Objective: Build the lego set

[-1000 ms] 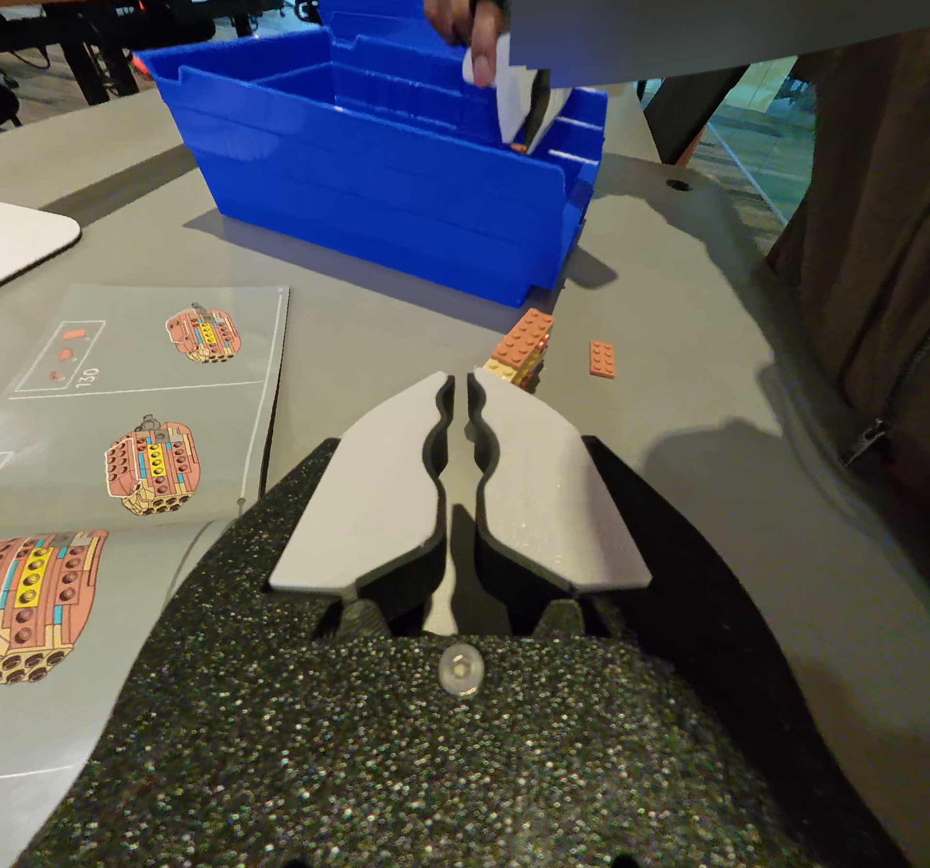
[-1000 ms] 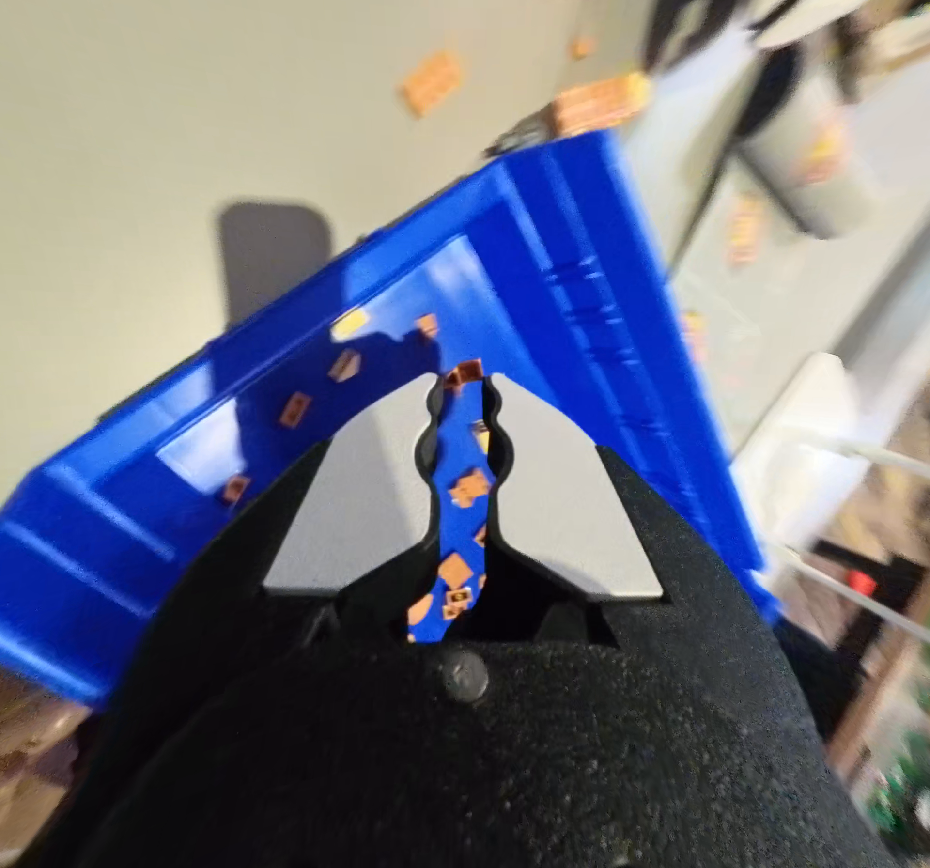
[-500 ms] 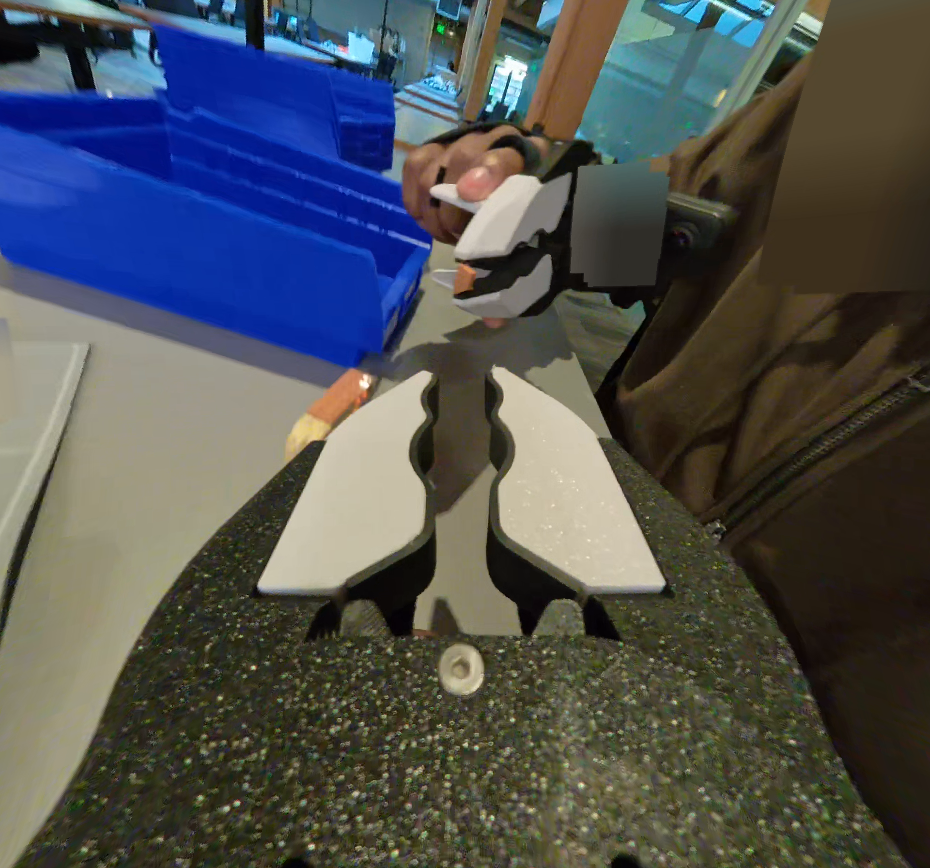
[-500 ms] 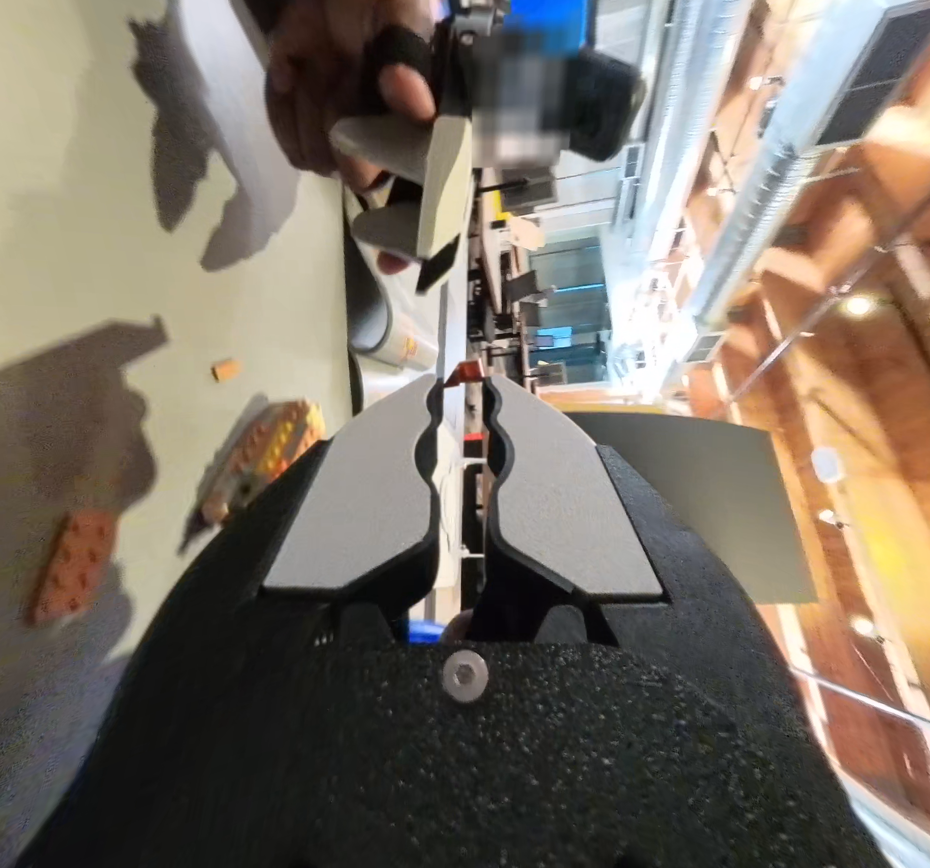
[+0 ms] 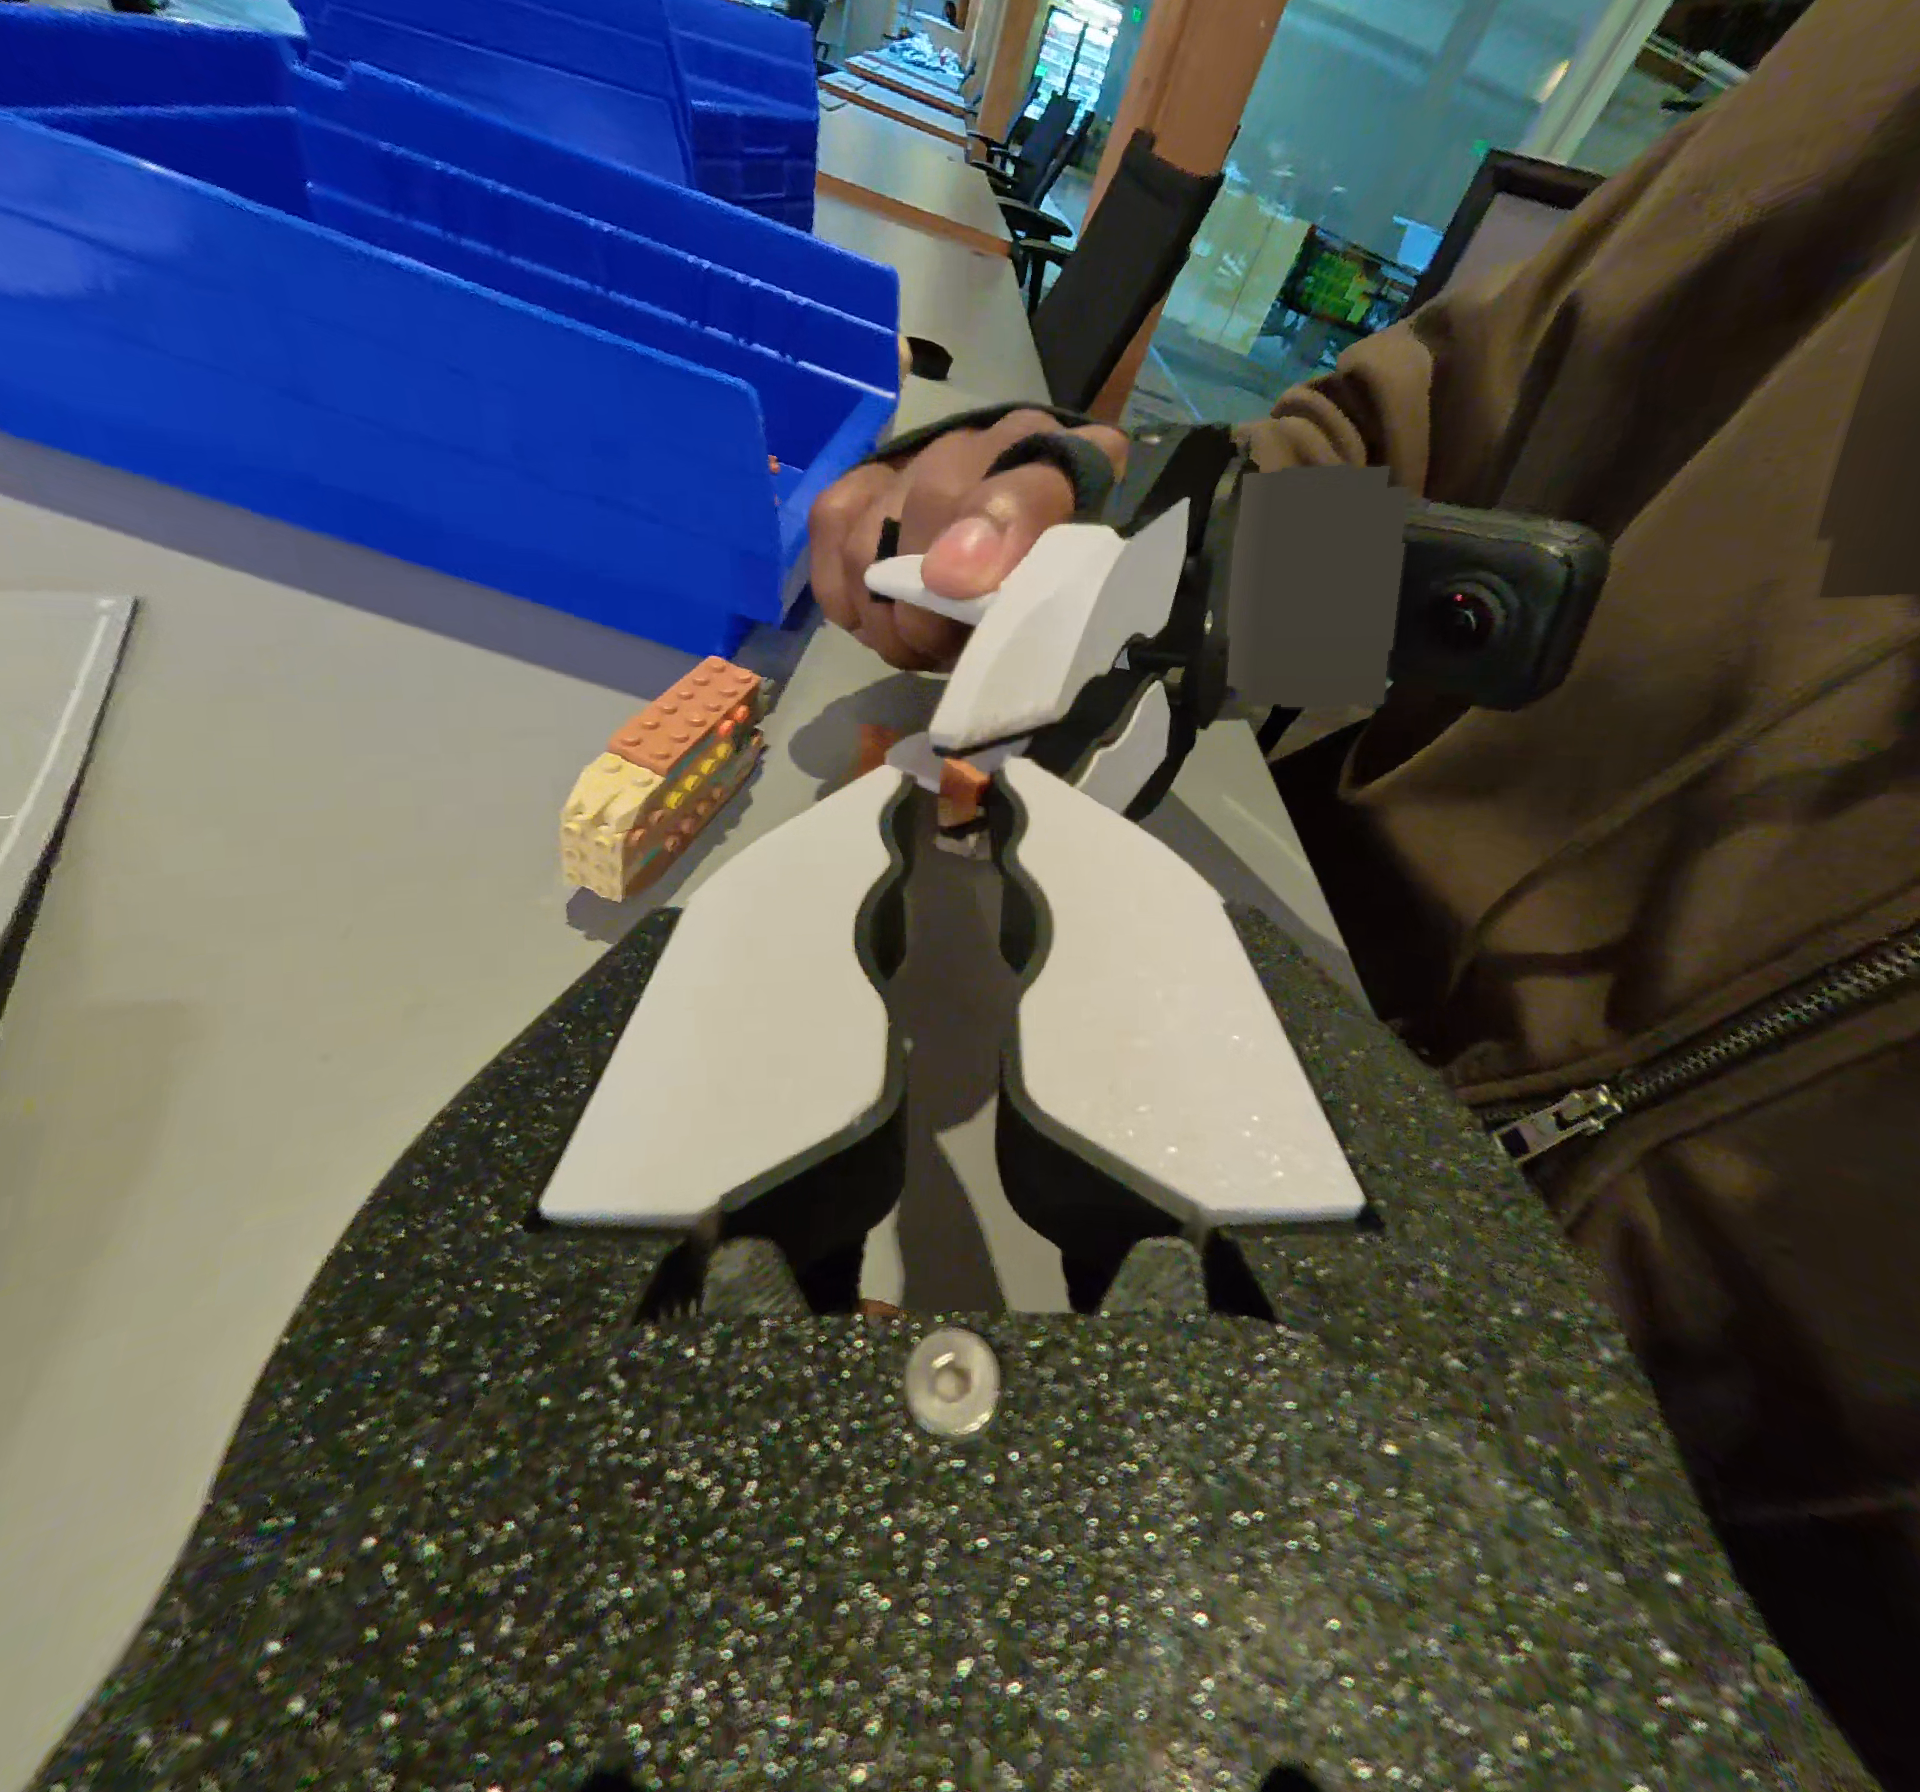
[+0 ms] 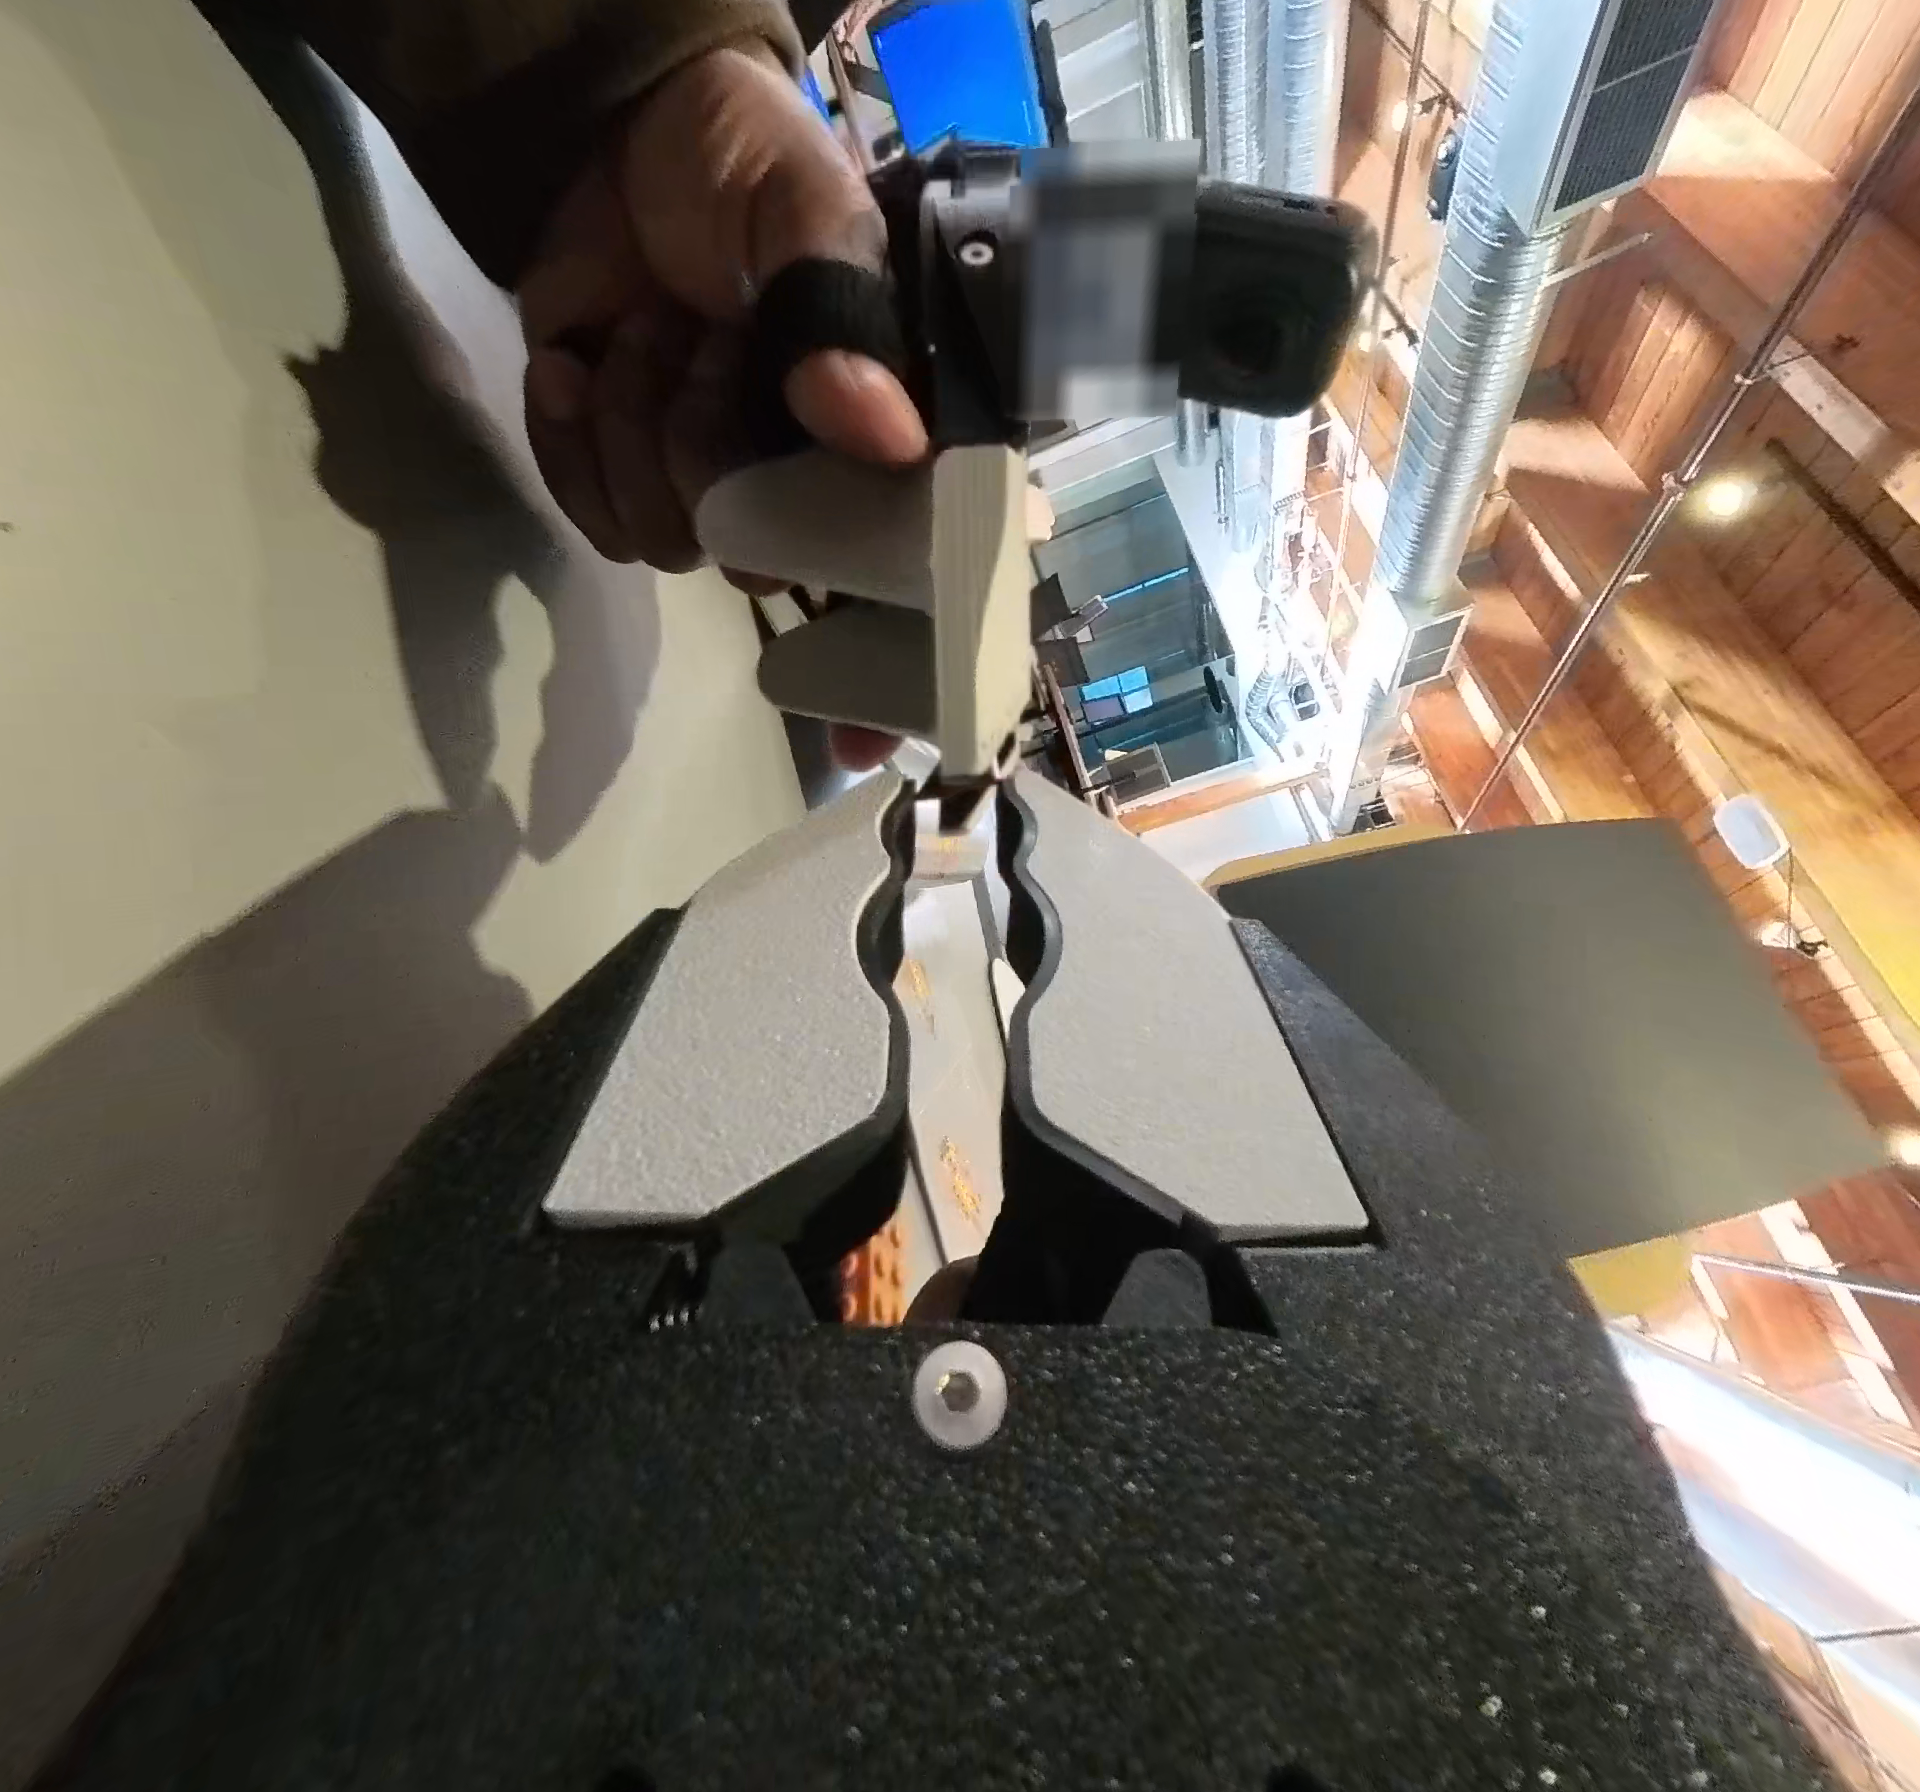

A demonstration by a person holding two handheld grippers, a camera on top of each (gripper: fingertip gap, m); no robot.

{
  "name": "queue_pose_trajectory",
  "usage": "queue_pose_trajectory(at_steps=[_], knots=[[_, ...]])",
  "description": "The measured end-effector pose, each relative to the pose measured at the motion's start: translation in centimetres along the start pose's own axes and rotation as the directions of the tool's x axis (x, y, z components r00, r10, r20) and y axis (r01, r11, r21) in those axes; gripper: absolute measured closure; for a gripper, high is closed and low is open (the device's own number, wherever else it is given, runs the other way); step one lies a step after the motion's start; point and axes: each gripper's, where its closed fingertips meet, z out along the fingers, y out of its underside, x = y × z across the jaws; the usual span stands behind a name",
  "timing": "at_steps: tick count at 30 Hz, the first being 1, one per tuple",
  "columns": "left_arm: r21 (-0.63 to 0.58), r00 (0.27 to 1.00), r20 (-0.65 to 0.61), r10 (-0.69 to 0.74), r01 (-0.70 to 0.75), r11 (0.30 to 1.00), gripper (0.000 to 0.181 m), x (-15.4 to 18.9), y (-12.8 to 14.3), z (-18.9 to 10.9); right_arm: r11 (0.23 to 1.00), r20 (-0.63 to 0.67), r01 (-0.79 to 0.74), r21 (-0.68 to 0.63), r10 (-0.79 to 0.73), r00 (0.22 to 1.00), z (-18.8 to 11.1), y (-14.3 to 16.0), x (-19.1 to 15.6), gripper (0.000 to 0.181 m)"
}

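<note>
Orange-brown small lego brick [image 5: 961, 778] sits pinched at the tips of the right gripper [image 5: 951, 755], held right at the fingertip gap of the left gripper [image 5: 951, 792]. Left gripper is parted a little, tips on either side of the brick; cannot tell whether they touch it. Both grippers meet tip to tip above the grey tabletop [image 5: 312, 911]. Partly built lego model [image 5: 665, 792], orange top with tan end, lies on the tabletop just left of the grippers. Blue bins [image 5: 416, 371] stand behind it. Brown-sleeved hand [image 6: 707, 308] holds the left gripper [image 6: 951, 807] in the right wrist view.
</note>
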Motion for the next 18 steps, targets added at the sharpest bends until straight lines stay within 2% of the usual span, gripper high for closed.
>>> queue_pose_trajectory(at_steps=[2, 7, 9, 11, 13, 15, 18], knots=[[0.009, 1.0, 0.021, 0.004, -0.004, 1.0, 0.177, -0.5, 0.0, -0.1, 1.0, -0.004, -0.004, -0.006, 0.004, 1.0, 0.1, 0.3, 0.0, 0.167], [-0.021, 0.995, 0.078, 0.057, -0.055, 0.998, 0.178, -1.4, 0.3, 0.1, 0.999, 0.015, -0.04, -0.029, 0.04, 0.999, -0.1, 1.2, -0.2, 0.167], [-0.073, 0.988, 0.128, 0.091, -0.082, 0.994, 0.177, -2.1, 1.1, 0.2, 0.997, 0.032, -0.047, -0.061, 0.049, 0.998, -0.5, 1.7, -0.1, 0.165], [-0.179, 0.963, 0.199, 0.179, -0.144, 0.973, 0.177, -3.2, 2.3, 0.2, 0.989, 0.074, -0.076, -0.126, 0.085, 0.994, -1.4, 2.7, -0.3, 0.163], [-0.335, 0.915, 0.245, 0.322, -0.231, 0.913, 0.177, -4.1, 4.0, 0.2, 0.966, 0.11, -0.152, -0.211, 0.178, 0.978, -3.0, 4.0, -0.4, 0.163], [-0.469, 0.873, 0.235, 0.428, -0.284, 0.836, 0.177, -4.5, 5.7, 0.4, 0.917, 0.132, -0.271, -0.293, 0.319, 0.938, -4.9, 5.1, -0.5, 0.162], [-0.582, 0.835, 0.198, 0.514, -0.321, 0.747, 0.171, -4.8, 7.4, 1.0, 0.812, 0.139, -0.41, -0.415, 0.502, 0.854, -7.6, 6.7, -0.8, 0.162]])
